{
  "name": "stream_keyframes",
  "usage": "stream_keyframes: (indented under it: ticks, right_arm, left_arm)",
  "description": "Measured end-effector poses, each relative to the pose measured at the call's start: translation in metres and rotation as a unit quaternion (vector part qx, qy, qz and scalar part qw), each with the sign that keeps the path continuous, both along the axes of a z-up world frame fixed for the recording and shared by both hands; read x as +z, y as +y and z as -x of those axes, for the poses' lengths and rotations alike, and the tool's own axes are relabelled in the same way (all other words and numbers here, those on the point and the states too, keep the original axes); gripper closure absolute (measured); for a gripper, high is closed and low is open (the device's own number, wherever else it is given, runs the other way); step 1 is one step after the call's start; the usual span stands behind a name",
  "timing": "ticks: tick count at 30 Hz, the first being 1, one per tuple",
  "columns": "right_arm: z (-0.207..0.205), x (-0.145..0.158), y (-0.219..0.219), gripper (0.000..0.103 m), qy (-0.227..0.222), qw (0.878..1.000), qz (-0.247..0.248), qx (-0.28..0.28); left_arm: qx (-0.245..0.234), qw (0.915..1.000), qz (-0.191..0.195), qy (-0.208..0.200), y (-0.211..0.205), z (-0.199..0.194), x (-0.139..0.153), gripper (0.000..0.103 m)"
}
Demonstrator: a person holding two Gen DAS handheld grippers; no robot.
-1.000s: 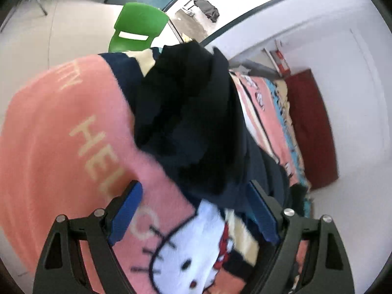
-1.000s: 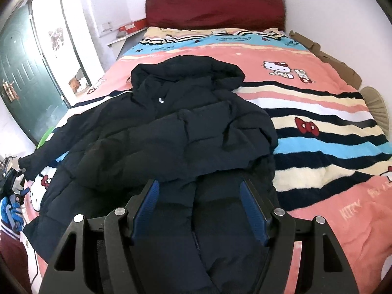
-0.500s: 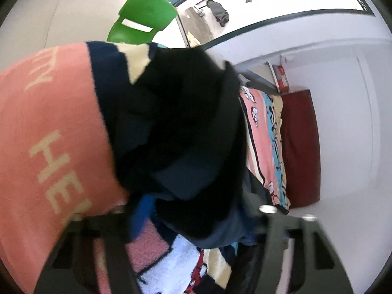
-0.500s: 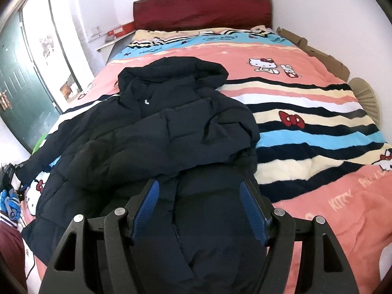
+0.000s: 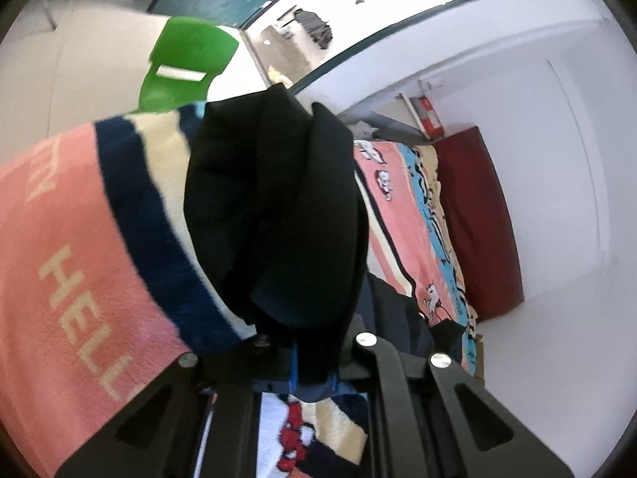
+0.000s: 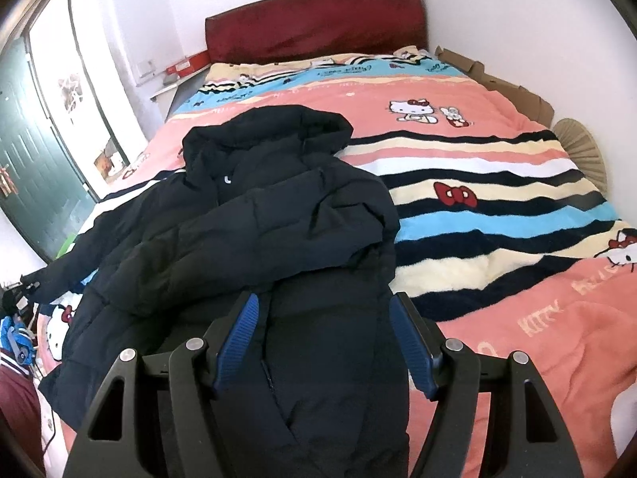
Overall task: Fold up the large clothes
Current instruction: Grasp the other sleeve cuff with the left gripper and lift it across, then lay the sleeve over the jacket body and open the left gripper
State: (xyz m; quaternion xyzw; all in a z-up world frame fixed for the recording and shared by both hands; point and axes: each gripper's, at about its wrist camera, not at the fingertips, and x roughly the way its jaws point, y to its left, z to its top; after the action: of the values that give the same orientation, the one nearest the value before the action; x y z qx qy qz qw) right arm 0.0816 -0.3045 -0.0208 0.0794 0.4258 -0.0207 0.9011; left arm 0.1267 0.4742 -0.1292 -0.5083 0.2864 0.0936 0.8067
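A dark navy hooded puffer jacket [image 6: 258, 239] lies spread on the bed, hood toward the headboard, one sleeve folded across its chest. Its other sleeve [image 6: 43, 279] stretches to the bed's left edge. In the left wrist view that sleeve's cuff [image 5: 278, 207] bulges up right in front of the camera. My left gripper [image 5: 310, 366] is closing its jaws, and the pads pinch the dark fabric. My right gripper [image 6: 322, 338] hovers open over the jacket's lower front, with nothing pressed between its blue pads [image 6: 239, 338].
The striped pink cartoon-cat blanket [image 6: 497, 207] covers the bed up to a dark red headboard [image 6: 318, 20]. A green plastic chair [image 5: 183, 63] stands beyond the bed's left side near a green door [image 6: 32, 159]. Cardboard [image 6: 497, 79] lines the right wall.
The left jaws went from wide open around the sleeve cuff to pinched on it, and the cuff has lifted off the blanket. The right gripper stayed open and drifted a little over the jacket.
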Motion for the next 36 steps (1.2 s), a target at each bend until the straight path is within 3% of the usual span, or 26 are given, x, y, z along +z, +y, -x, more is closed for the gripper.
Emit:
stream_keyframes:
  ticks: [8, 17, 25, 31, 36]
  right_arm:
    - [0.008, 0.008, -0.005, 0.035, -0.014, 1.000, 0.002, -0.001]
    - [0.027, 0.016, -0.025, 0.035, -0.040, 0.999, -0.003, -0.008]
    - [0.039, 0.015, -0.046, 0.035, -0.057, 0.998, -0.023, -0.019]
    - [0.049, 0.011, -0.062, 0.035, -0.068, 0.997, -0.035, -0.033]
    - [0.056, 0.009, -0.071, 0.035, -0.077, 0.996, -0.035, -0.039]
  left_arm:
    - [-0.044, 0.9963, -0.068, -0.029, -0.042, -0.012, 0.069, 0.094]
    - [-0.117, 0.9792, -0.143, -0.083, -0.127, -0.033, 0.164, 0.094]
    - [-0.209, 0.9460, -0.226, -0.102, -0.246, -0.059, 0.219, 0.094]
    - [-0.277, 0.9172, -0.267, -0.102, -0.340, -0.073, 0.229, 0.094]
    - [-0.330, 0.8919, -0.295, -0.092, -0.405, -0.084, 0.216, 0.094]
